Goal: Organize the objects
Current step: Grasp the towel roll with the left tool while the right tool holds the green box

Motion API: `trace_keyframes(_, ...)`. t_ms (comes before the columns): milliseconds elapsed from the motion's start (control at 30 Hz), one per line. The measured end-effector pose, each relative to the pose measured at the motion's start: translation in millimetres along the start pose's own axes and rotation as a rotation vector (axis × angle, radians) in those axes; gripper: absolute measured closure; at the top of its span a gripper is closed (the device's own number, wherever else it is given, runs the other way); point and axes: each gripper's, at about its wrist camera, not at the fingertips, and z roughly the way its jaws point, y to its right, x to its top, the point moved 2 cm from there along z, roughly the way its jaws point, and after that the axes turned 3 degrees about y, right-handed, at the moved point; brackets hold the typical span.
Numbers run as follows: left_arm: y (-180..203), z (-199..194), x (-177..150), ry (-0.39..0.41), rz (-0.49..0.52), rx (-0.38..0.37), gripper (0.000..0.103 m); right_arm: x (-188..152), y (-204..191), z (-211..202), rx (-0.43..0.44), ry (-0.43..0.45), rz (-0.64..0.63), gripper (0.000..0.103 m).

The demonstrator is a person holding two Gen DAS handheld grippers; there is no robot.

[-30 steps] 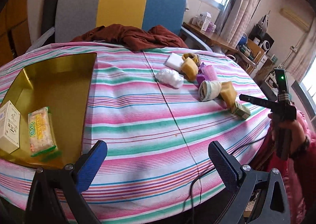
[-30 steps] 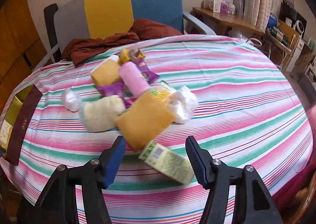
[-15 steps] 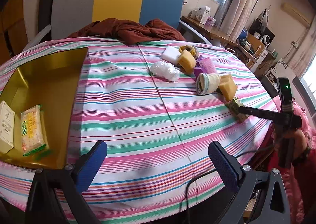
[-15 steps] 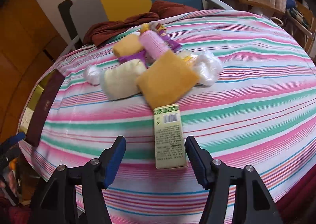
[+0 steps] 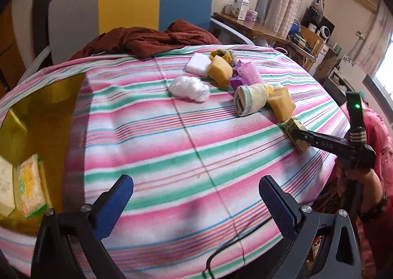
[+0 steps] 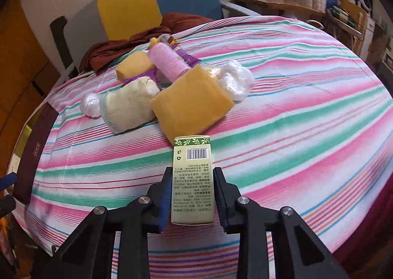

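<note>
On the striped tablecloth (image 6: 307, 97), near the table's front edge, lies the green-and-cream box (image 6: 192, 180), a slim rectangular carton. Its far end carries a leaf-patterned green band, with a recycling mark and a barcode below it, and lines of small print running down the pale face. The right gripper (image 6: 192, 199) has just closed its jaws; its 2 fingers now press the box's long sides. Just beyond the box sits an orange sponge (image 6: 191, 104), its corner near the box's far end. Beside the sponge lie a rolled cream cloth (image 6: 130, 104), a pink roll (image 6: 169, 62) and a clear crumpled plastic bag (image 6: 235, 80). The left gripper (image 5: 196, 200) hangs over bare cloth with its jaws wide apart, nothing between them. To its left, a gold tray (image 5: 36, 116) holds a yellow-green packet (image 5: 30, 188).
</note>
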Motion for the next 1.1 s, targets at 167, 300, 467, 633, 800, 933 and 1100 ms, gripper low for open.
trace_keyframes(167, 24, 22, 22, 0.021, 0.057, -0.014, 0.0, -8, 6, -5, 0.02, 0.047, 0.079, 0.072)
trace_keyframes(300, 54, 45, 46, 0.072, 0.128, -0.038, 0.0, -10, 6, -3, 0.037, 0.063, 0.108, 0.072)
trace_keyframes(467, 77, 91, 75, 0.076, 0.234, -0.019, 0.0, -13, 10, 0, 0.07, 0.07, 0.155, 0.07)
trace_keyframes(633, 88, 134, 93, 0.031, 0.295, 0.038, 0.0, -15, 13, -1, 0.079, 0.094, 0.194, 0.07)
trace_keyframes(800, 104, 158, 97, 0.028, 0.385, 0.027, 0.0, -14, 14, 0, 0.093, 0.095, 0.205, 0.07)
trace_keyframes(933, 111, 165, 95, 0.024, 0.377, -0.026, 0.031, -13, 15, 1, 0.1, 0.091, 0.212, 0.07)
trace_keyframes(1100, 108, 169, 84, 0.001, 0.288, -0.111, 0.052, -14, 15, 2, 0.097, 0.091, 0.214, 0.069)
